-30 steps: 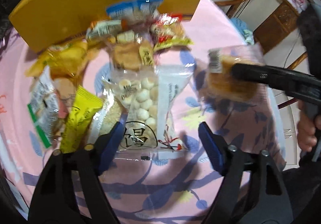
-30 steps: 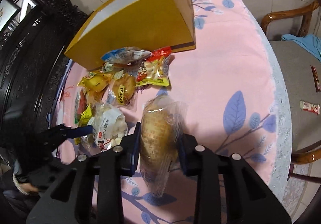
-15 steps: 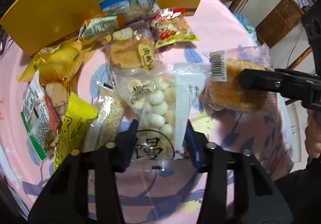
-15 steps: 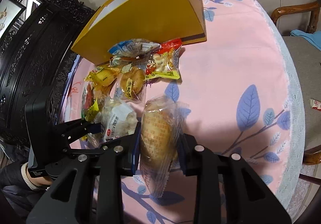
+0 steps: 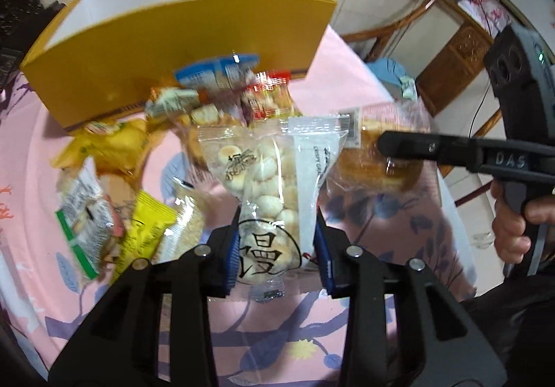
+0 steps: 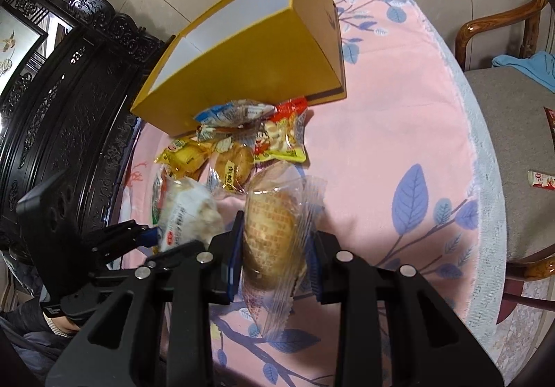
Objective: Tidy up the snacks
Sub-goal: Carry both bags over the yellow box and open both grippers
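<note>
holding snacks up off the bench, left tongs [image 5: 277, 244] clamp puff bag [image 5: 274, 185], right tongs [image 6: 274, 258] clamp bread pack [image 6: 274, 234]; box [image 6: 242, 50] empty, pile [image 6: 236, 140] unsorted.

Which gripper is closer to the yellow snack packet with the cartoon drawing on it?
Left. The left gripper, shut on the bag of round biscuits, has the yellow snack packet just beside it. The right gripper, holding the wrapped cake, is farther off.

Clear bag of round biscuits [image 5: 274, 192] held upright; wrapped bread [image 6: 272, 230] likewise; other snack packets [image 6: 239, 140] heaped beside open yellow box [image 6: 249, 67].
</note>
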Demonstrator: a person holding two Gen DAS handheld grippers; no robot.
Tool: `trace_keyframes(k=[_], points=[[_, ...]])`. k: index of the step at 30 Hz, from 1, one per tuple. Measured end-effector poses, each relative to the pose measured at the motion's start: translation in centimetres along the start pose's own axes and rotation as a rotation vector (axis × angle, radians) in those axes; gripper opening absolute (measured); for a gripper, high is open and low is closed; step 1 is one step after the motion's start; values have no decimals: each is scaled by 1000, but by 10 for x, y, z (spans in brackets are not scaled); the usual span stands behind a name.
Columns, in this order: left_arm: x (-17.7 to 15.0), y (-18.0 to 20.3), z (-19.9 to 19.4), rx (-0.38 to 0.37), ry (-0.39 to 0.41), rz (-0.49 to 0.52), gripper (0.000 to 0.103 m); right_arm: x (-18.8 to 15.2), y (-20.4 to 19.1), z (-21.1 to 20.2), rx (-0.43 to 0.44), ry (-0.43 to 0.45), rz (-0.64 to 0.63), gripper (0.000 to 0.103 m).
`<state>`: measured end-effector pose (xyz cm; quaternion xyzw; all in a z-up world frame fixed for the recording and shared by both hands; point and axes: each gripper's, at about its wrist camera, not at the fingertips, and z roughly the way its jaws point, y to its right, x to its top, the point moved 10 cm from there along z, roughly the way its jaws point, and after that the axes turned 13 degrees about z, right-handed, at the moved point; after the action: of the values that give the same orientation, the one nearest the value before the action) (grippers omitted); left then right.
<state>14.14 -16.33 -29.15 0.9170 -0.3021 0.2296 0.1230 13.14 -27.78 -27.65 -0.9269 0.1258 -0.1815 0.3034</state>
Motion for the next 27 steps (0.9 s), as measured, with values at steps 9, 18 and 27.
trace_keyframes(k=[9, 18, 27], points=[[31, -21, -61, 52, 139, -18, 37, 31, -38, -37, 35, 84, -54, 32], [123, -85, -128, 171, 336, -27, 37, 118, -104, -66, 79, 241, -159, 32], [197, -149, -122, 254, 388, -32, 37, 190, -155, -49, 84, 310, -244, 32]])
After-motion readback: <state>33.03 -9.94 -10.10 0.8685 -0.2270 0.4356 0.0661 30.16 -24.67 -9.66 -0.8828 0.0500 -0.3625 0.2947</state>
